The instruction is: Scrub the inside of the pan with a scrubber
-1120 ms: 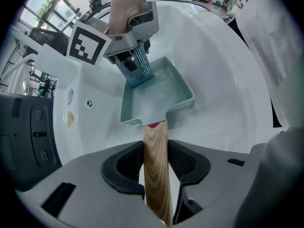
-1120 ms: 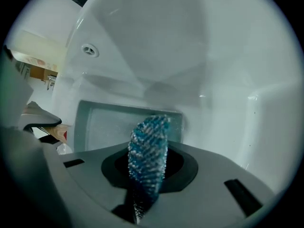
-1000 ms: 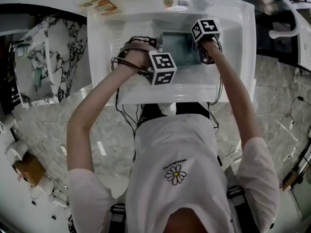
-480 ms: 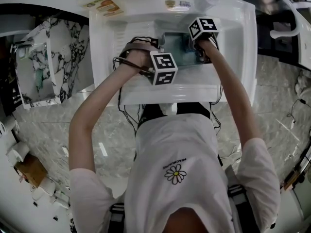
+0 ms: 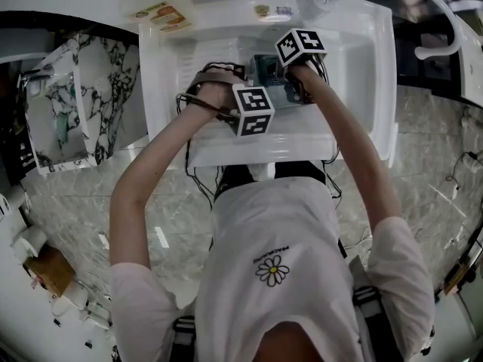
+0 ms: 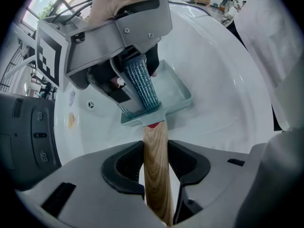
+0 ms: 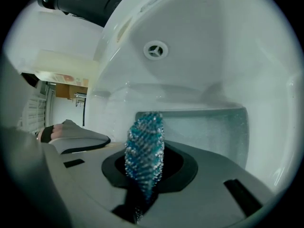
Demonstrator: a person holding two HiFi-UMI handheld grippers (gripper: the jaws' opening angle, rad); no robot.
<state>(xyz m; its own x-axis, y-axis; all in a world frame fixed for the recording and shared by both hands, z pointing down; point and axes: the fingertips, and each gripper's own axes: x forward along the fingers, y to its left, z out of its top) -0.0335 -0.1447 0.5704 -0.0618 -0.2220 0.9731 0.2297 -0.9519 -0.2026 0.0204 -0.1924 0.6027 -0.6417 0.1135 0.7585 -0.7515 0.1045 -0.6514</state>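
Overhead, a white moulded sink (image 5: 362, 59) contains the pale green rectangular metal pan (image 6: 176, 93), which sits low in the basin near the drain. The left gripper (image 6: 159, 175) is clenched on the pan's light wooden handle (image 6: 154, 151). The right gripper (image 7: 147, 175) pinches a blue-green beaded mesh scrubber (image 7: 145, 146), whose free end reaches into the pan at its handle end.

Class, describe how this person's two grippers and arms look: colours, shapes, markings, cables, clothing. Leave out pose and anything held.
Both the left gripper and the right gripper are light grey moulded shells with black jaw linings. They carry white cubes with black square markers. Thin black cables trail from both. The person wears a white short-sleeved T-shirt with a daisy print.
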